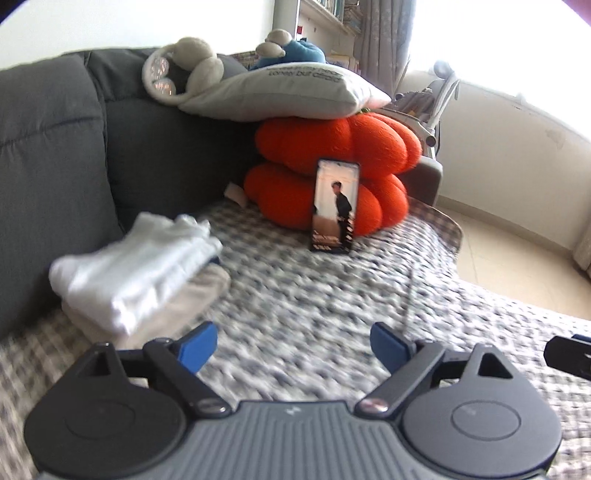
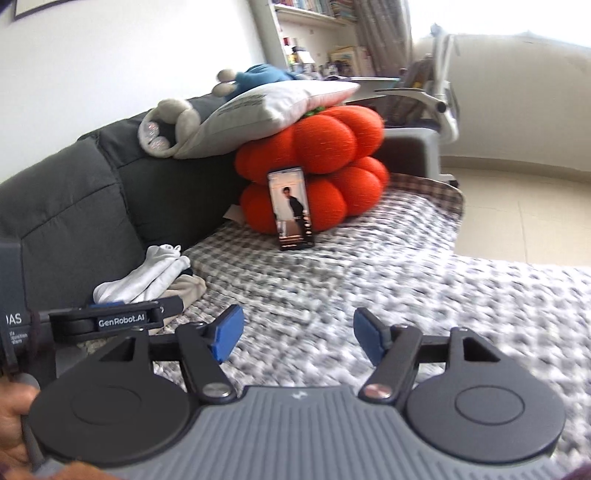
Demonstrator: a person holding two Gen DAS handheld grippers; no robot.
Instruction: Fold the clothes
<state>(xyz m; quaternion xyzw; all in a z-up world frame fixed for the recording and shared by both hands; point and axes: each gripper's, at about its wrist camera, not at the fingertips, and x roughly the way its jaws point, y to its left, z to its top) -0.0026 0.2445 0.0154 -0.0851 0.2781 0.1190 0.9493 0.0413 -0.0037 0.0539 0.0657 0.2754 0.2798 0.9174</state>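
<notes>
Left gripper (image 1: 293,345): jaws spread wide, nothing between the blue pads (image 1: 197,347). Low centre of the left wrist view, above the checked cover (image 1: 332,295).

Right gripper (image 2: 297,338): jaws spread wide, nothing held. Low centre of the right wrist view, over the same cover. Left gripper body visible at left edge of that view, side-on, with a hand (image 2: 14,424) at lower left corner.

Clothes (image 1: 136,266): folded white stack, left of centre in the left wrist view, resting on a beige garment (image 1: 207,286), against the grey sofa back (image 1: 51,155). Apart from both grippers. Blurred; number of layers not readable.

Phone (image 1: 335,206): upright, screen lit, leaning on two stacked orange cushions (image 1: 332,147), centre of frame. White pillow (image 1: 288,92) on top of the cushions. Grey plush toy (image 1: 192,62) and blue plush toy (image 1: 295,48) on the sofa back, upper centre. Chair (image 2: 439,96) and shelves (image 2: 314,22) at upper right of the right wrist view.
</notes>
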